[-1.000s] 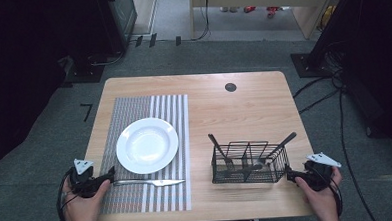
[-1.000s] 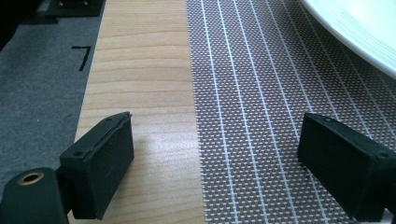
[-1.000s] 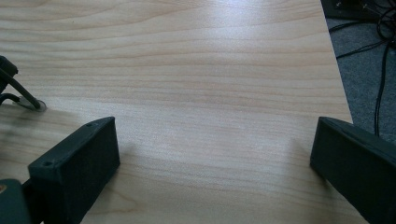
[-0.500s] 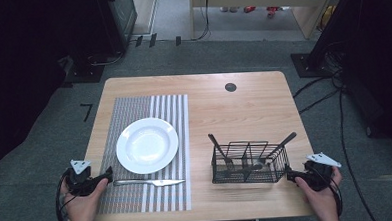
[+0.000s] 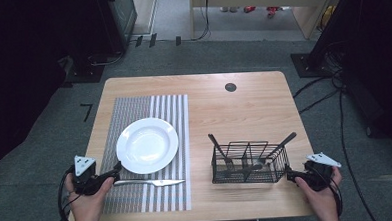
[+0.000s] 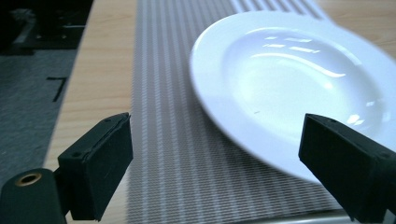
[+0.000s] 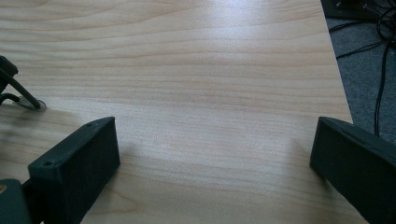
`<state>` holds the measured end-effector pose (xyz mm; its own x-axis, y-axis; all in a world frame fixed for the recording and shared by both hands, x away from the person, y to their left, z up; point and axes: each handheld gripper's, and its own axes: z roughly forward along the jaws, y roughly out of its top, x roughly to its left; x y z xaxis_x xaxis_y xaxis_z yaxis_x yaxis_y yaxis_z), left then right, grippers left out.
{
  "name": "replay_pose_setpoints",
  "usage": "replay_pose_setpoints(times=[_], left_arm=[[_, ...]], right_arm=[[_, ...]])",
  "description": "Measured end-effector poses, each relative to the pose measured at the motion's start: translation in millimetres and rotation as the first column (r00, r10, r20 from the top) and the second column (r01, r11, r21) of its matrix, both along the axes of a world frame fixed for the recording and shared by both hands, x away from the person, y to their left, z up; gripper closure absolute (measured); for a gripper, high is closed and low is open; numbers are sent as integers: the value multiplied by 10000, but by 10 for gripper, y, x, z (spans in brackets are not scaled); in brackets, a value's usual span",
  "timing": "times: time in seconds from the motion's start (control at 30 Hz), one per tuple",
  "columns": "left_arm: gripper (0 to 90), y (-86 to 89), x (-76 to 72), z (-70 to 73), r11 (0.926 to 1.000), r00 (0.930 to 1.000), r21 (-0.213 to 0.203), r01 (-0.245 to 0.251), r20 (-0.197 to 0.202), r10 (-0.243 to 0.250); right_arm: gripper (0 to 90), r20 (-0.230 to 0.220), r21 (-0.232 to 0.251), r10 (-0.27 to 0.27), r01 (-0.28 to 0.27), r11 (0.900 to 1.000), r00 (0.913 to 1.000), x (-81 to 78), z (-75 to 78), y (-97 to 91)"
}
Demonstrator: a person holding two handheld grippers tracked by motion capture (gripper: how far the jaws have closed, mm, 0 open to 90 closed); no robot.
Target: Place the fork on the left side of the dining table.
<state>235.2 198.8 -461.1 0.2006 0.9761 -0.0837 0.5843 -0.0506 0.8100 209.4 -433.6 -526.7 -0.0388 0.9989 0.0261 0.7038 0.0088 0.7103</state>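
Note:
A white plate (image 5: 147, 144) rests on a striped grey placemat (image 5: 149, 112) on the left half of the wooden table (image 5: 244, 108). A table knife (image 5: 149, 182) lies on the mat just in front of the plate. My left gripper (image 5: 109, 175) sits at the knife's handle end, open; in the left gripper view its jaws stand wide apart (image 6: 219, 163) with the plate (image 6: 299, 79) ahead. A black wire caddy (image 5: 249, 162) holding cutlery stands at the right. My right gripper (image 5: 293, 175) is beside the caddy's right end, open (image 7: 215, 163) over bare wood.
A small black round grommet (image 5: 230, 87) is set into the table near its far edge. Cables (image 5: 344, 114) trail on the grey floor to the right. Dark equipment stands beyond the table's far left.
My left gripper has drawn back slightly toward the table's front left, off the knife handle. The right gripper has not visibly moved.

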Motion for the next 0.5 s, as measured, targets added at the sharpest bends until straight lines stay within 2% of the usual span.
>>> replay_pose_setpoints(times=[0.03, 0.33, 0.37, 0.4, 0.43, 0.47, 0.5], left_arm=[[102, -74, 0, 39, 9997, 9997, -71, 248, 66, -248], [102, -371, 42, 126, 9944, 9946, -265, 1022, 186, -1018], [102, -455, 59, 144, 9919, 9922, -307, 1236, 177, -1231], [102, -455, 59, 144, 9919, 9922, -307, 1236, 177, -1231], [102, -543, 77, 168, 9885, 9889, -317, 1481, 191, -1475], [102, -543, 77, 168, 9885, 9889, -317, 1481, 191, -1475], [102, -628, 98, 199, 9852, 9856, -340, 1681, 253, -1673]], right_arm=[[10, -1, 1, -2, 2, 10000, 10000, 0, 0, 0], [11, -1, 1, 1, -1, 10000, 10000, 0, 0, 0], [10, 0, 0, 1, -1, 10000, 10000, 0, 0, 0], [10, 0, 0, 1, -1, 10000, 10000, 0, 0, 0], [10, 3, 7, -9, 9, 10000, 10000, 0, 0, 0], [11, 5, 10, -12, 12, 10000, 10000, 0, 0, 1], [11, 1, 0, 1, -1, 10000, 10000, 0, 0, 0]])
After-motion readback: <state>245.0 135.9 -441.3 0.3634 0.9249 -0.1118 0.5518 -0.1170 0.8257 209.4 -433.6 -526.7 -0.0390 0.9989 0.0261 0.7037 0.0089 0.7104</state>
